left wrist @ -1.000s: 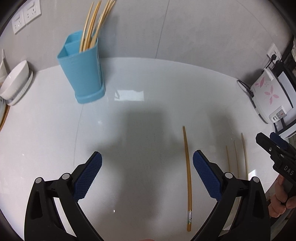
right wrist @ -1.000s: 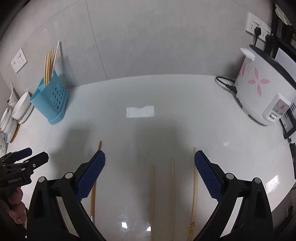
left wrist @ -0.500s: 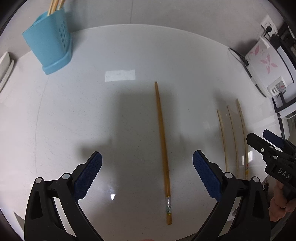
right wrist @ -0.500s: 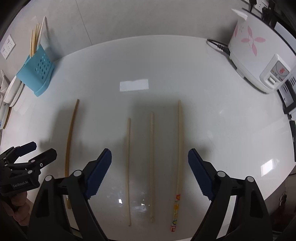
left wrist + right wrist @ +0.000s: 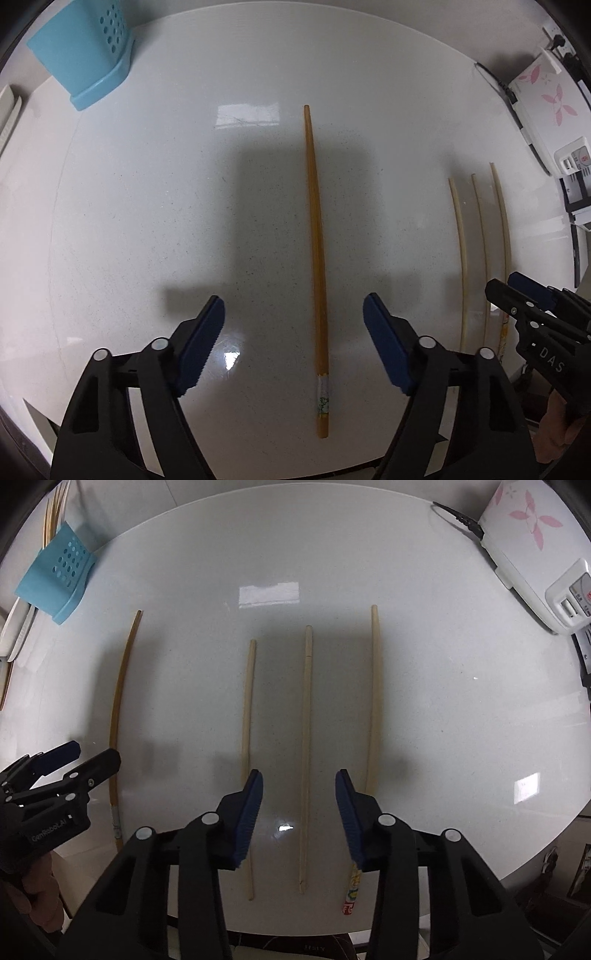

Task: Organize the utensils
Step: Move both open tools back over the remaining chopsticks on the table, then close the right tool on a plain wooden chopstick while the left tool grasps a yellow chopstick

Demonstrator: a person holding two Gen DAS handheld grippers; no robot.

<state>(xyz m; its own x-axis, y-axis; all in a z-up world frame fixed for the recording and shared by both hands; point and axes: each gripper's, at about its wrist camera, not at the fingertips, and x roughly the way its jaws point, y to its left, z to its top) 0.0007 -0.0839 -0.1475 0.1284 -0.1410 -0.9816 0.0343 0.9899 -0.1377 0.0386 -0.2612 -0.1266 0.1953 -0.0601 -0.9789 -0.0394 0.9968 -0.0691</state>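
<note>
An amber chopstick (image 5: 316,236) with a printed band near its thick end lies lengthwise on the white counter. My left gripper (image 5: 294,347) straddles it; the jaws are closing and the pads stand clear of the stick. Three pale chopsticks lie side by side in the right wrist view. My right gripper (image 5: 299,812) straddles the middle pale chopstick (image 5: 306,746); its jaws are closing with gaps on both sides. The left pale chopstick (image 5: 246,716) and the right one with a painted end (image 5: 373,701) lie outside the fingers. A blue utensil holder (image 5: 55,579) holding chopsticks stands far left.
A white rice cooker with pink flowers (image 5: 532,554) and its cord sit at the back right. White bowls and plates (image 5: 14,638) are stacked left of the holder. The counter's front edge (image 5: 369,928) runs just under both grippers.
Both grippers have sunk toward the counter and tipped downward. Both pairs of jaws have narrowed, the right far more. The amber chopstick came between the left fingers, the middle pale one between the right.
</note>
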